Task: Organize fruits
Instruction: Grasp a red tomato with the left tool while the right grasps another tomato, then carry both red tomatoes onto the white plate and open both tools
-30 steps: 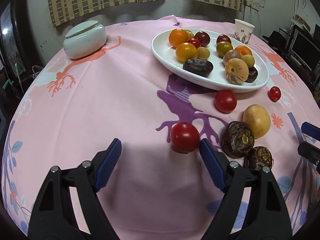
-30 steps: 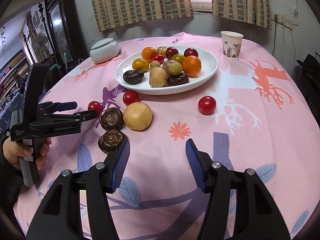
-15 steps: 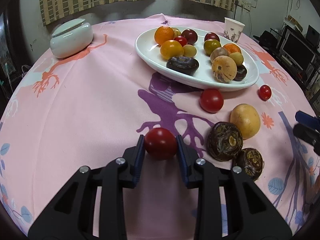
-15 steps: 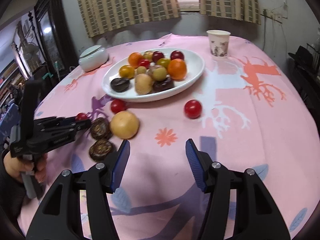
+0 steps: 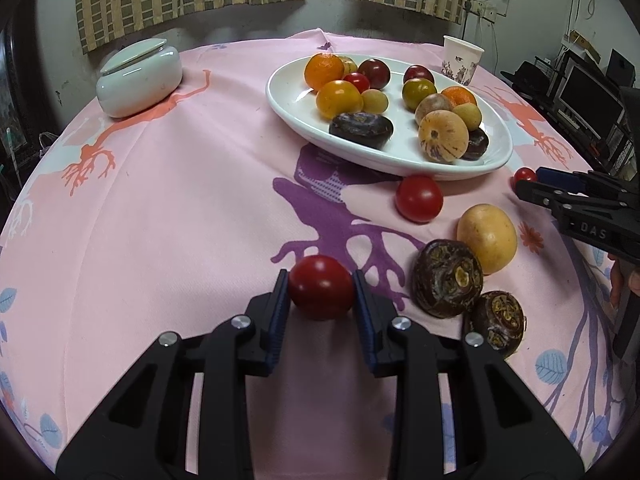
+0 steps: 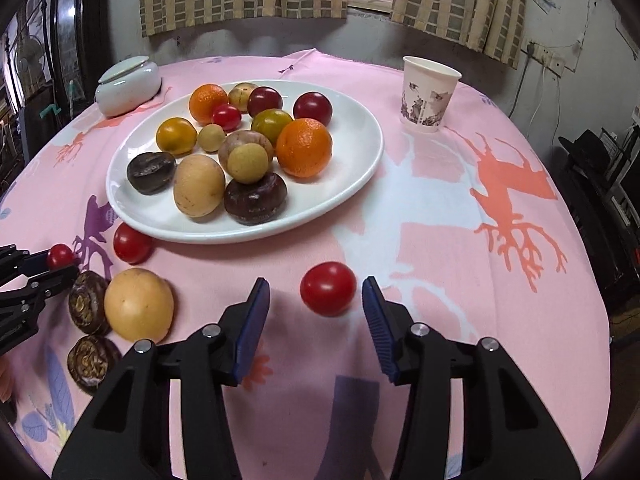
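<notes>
My left gripper [image 5: 319, 280] is shut on a red tomato [image 5: 321, 296] just above the pink cloth. Beside it lie another tomato [image 5: 419, 198], a yellow fruit [image 5: 487, 238] and two dark brown fruits [image 5: 447, 278]. The white plate [image 5: 288, 96] behind them holds several fruits. In the right wrist view, a lone red tomato [image 6: 329, 290] sits on the cloth between the fingers of my right gripper [image 6: 316, 283]. Its jaws are closing, and a gap still shows on both sides of the tomato. The plate [image 6: 352, 120] is just beyond.
A lidded white ceramic jar [image 5: 140, 76] stands at the back left. A paper cup [image 6: 429, 94] stands at the back right, past the plate. The round table's cloth drops away at the edges. A dark cabinet is on the left and dark equipment on the right.
My left gripper has shut on the red tomato and stayed in place. My right gripper has moved forward so the lone tomato lies between its fingers, which have narrowed.
</notes>
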A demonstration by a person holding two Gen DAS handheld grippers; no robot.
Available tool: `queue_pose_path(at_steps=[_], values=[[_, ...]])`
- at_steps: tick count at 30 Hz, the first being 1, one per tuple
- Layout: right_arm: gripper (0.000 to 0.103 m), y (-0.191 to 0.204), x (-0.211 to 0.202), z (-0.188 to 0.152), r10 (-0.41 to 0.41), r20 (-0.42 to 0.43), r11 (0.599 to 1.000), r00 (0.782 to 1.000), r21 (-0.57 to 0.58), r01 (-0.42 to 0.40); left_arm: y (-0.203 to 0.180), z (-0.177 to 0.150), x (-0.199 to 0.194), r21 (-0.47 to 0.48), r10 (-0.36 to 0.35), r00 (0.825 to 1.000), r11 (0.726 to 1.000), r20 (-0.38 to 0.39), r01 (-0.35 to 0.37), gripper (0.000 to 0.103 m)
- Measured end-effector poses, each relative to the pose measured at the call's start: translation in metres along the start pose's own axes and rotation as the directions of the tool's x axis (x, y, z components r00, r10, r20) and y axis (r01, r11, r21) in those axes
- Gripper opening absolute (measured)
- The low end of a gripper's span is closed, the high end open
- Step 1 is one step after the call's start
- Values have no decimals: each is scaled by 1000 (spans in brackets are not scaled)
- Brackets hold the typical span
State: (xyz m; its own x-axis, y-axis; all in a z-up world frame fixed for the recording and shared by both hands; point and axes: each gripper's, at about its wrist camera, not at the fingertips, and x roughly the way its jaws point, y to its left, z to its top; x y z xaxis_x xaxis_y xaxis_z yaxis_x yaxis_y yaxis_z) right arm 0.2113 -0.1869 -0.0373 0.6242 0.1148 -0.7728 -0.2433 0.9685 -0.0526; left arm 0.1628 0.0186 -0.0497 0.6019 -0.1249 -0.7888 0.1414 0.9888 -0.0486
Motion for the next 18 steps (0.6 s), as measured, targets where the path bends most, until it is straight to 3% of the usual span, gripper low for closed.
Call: queue_pose_path(at_steps=[5, 18], values=[[29, 4, 9, 4, -16, -12, 999, 1000, -36, 16, -1, 0, 0, 6, 5, 1000, 1000, 1, -5, 31], [29, 5, -45, -16, 84, 73, 996, 994, -22, -82, -20, 2, -29, 61, -45, 998, 997, 39, 43, 31]])
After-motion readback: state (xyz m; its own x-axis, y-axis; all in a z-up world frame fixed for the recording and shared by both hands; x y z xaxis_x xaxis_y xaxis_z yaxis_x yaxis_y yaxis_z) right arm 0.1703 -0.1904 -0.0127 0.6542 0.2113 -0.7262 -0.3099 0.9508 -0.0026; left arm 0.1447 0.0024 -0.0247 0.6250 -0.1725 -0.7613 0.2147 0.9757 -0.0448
